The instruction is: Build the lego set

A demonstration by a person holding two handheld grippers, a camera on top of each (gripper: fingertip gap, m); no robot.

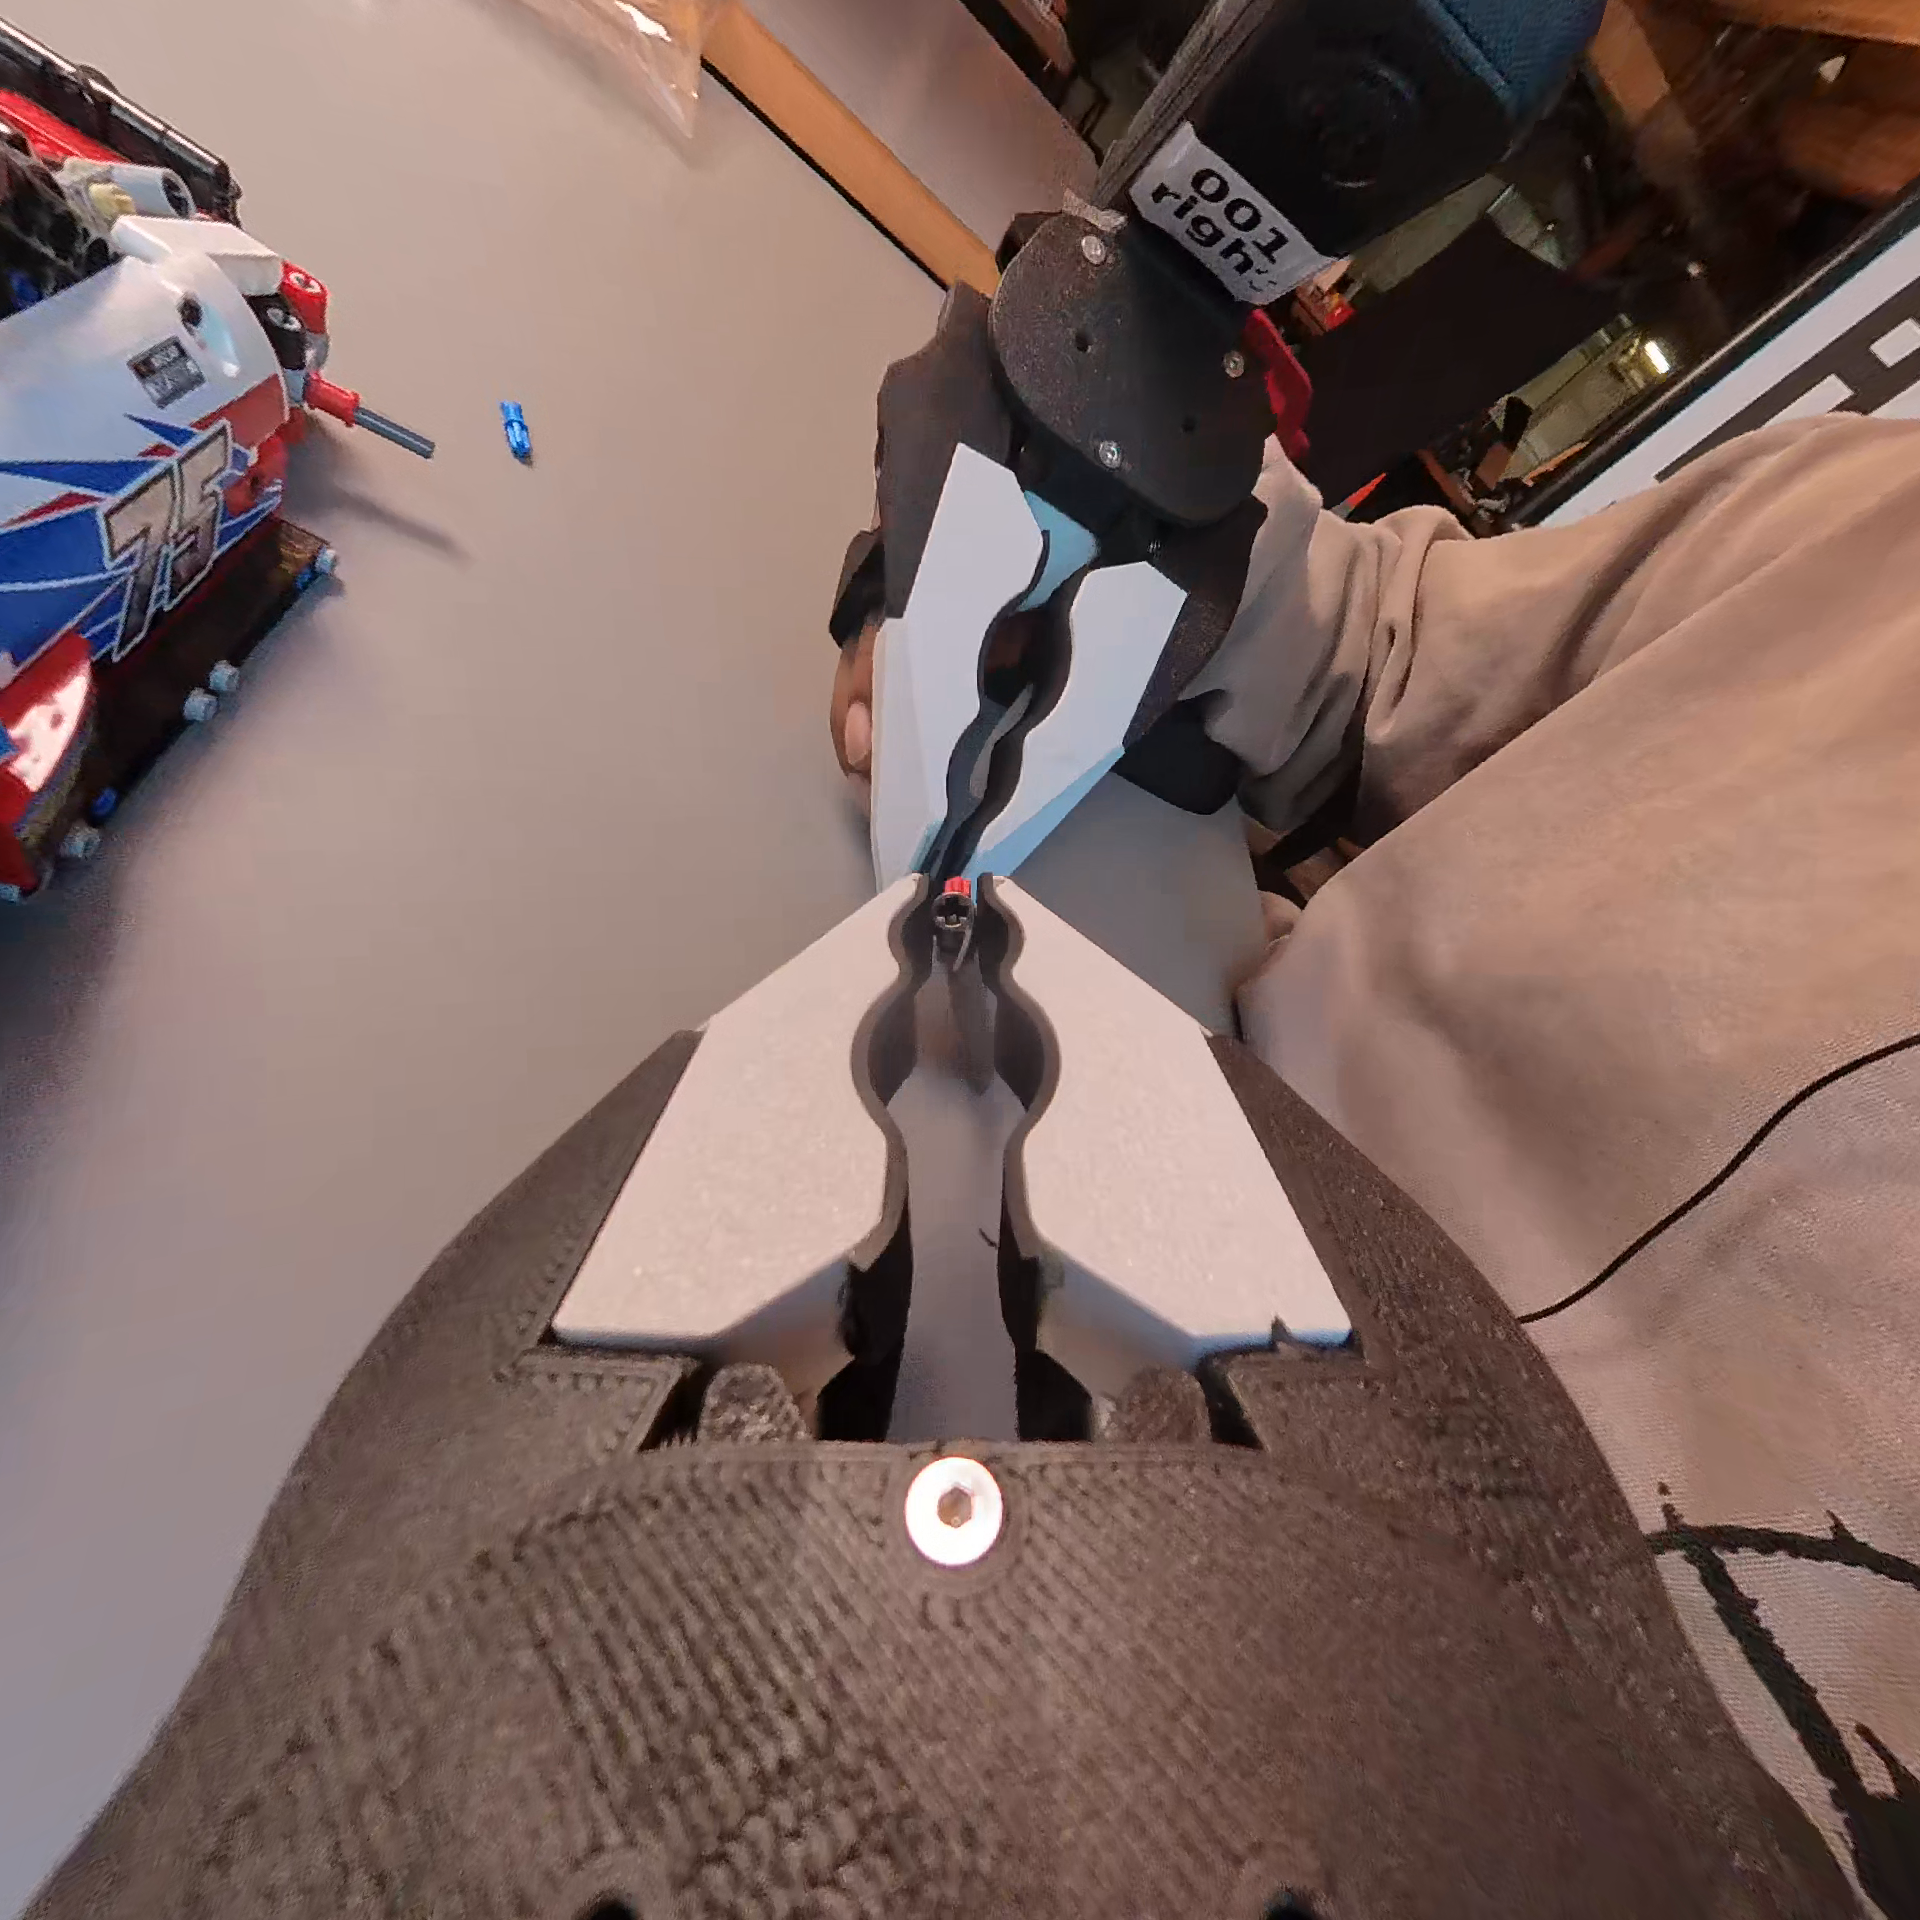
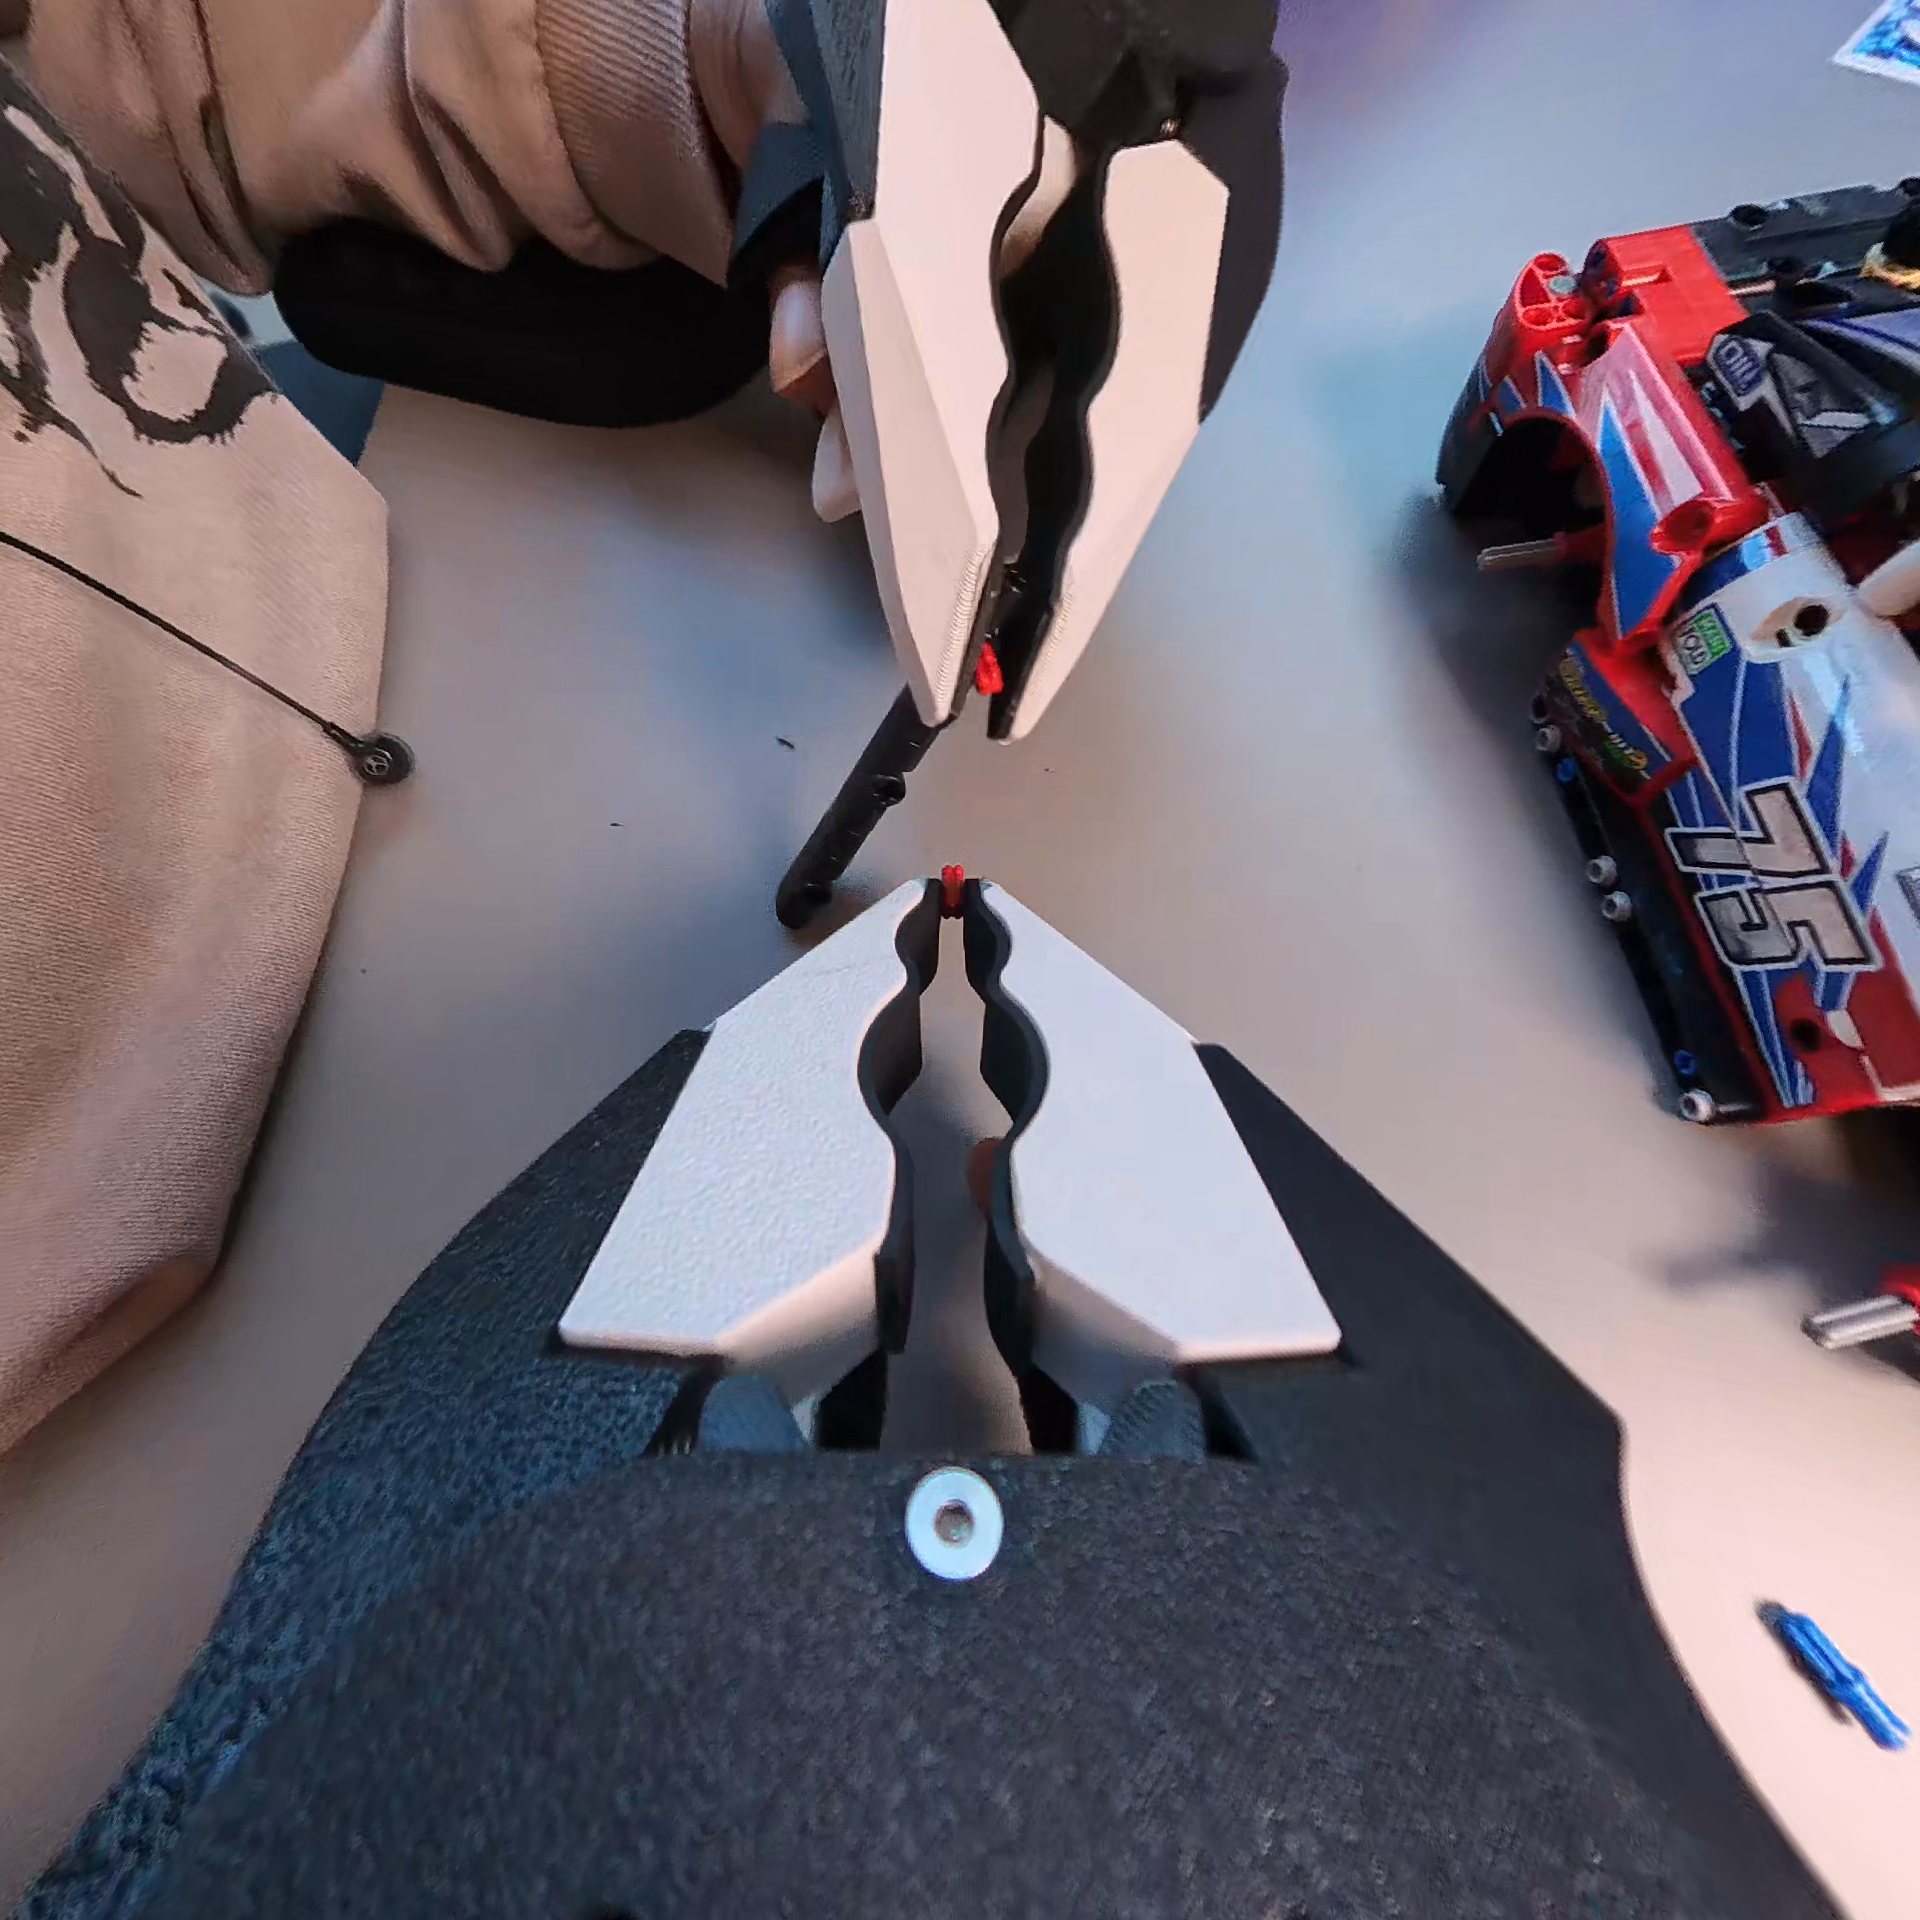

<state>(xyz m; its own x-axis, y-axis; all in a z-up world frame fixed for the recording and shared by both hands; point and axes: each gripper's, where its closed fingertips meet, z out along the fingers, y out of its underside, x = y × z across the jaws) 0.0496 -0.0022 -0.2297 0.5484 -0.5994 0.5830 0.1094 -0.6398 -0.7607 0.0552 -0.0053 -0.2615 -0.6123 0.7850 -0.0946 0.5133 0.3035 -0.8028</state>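
Fingers of the right gripper (image 2: 954, 902) pinch a tiny red pin (image 2: 952, 891) at their very tips, centre of the right wrist view; the left gripper (image 1: 953, 914) is closed on a slim black beam (image 2: 847, 823), whose end, with a second red pin (image 2: 988, 666) already seated in it, sits between its tips while the rest slants down toward the grey bench (image 2: 1299, 935); whether the beam's lower end touches the bench cannot be told.

Both parts look light, hard and smooth, so they may twist or squirt out under a skewed squeeze; the red pin is best held by its middle with one end left proud for insertion; the black beam is stiff and wants a grip near the hole in use, clear of the hole itself.

Farther out, the part-built red, white and blue race car (image 1: 135, 499) lies at the left edge of the left wrist view and the right edge of the other; a loose blue pin (image 1: 514, 428) lies on the bench just beside its protruding axle (image 1: 379, 416); a tan sleeve (image 1: 1558, 727) fills the right of the left wrist view.
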